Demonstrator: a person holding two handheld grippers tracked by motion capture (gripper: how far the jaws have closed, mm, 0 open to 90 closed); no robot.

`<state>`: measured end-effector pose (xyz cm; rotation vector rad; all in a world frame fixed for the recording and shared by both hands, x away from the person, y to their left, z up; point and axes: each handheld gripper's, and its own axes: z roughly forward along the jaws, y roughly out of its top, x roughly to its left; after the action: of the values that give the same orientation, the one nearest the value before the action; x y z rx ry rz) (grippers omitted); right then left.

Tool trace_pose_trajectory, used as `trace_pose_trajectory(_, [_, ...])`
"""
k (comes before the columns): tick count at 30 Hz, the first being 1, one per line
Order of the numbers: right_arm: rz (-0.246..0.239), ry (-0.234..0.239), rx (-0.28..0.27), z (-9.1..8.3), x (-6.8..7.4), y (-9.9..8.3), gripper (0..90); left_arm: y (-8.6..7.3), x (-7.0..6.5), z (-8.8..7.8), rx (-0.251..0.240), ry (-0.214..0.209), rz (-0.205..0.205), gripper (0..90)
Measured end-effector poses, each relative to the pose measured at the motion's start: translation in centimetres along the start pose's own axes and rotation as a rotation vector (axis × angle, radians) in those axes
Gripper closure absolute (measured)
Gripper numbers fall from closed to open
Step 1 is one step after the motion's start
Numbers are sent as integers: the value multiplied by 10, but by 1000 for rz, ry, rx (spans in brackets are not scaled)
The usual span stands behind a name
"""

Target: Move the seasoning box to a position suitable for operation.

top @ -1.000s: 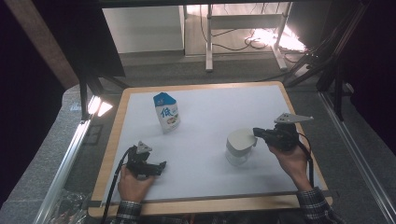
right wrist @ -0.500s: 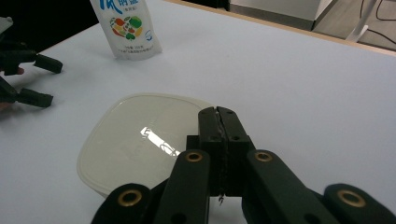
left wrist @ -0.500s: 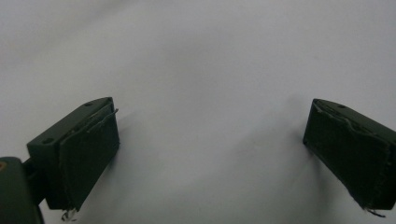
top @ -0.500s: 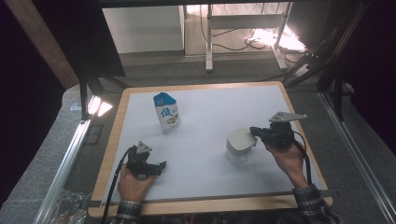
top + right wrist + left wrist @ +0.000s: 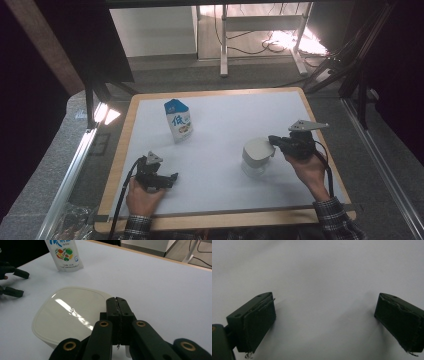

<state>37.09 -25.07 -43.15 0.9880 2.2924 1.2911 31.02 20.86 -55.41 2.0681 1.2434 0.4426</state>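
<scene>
My jaws at the white tabletop [image 5: 220,125].
My left gripper [image 5: 172,176] rested with jaws wide apart, holding nothing; the blue-and-white carton [image 5: 178,120] stood upright behind. My right gripper [image 5: 272,140], jaws pressed together, sat at the rim of the lidded white plastic container [image 5: 256,155].

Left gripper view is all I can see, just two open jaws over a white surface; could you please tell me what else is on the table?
Observer: A blue and white carton stands upright toward the far left of the table.
Operator: Thank you; is there anything by the other hand?
Observer: Yes, a white container sits right in front of the right hand-held gripper.
Operator: Is that one open too?
Observer: No, its jaws are closed together at the edge of the lid; whether they pinch it I cannot tell.
</scene>
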Motion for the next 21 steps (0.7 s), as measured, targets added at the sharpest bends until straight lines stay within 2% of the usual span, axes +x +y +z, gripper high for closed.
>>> trace_pose_trajectory(21, [17,-7,-7,-1,-5,-5,897,0,-1,0,-1,1,-8,31])
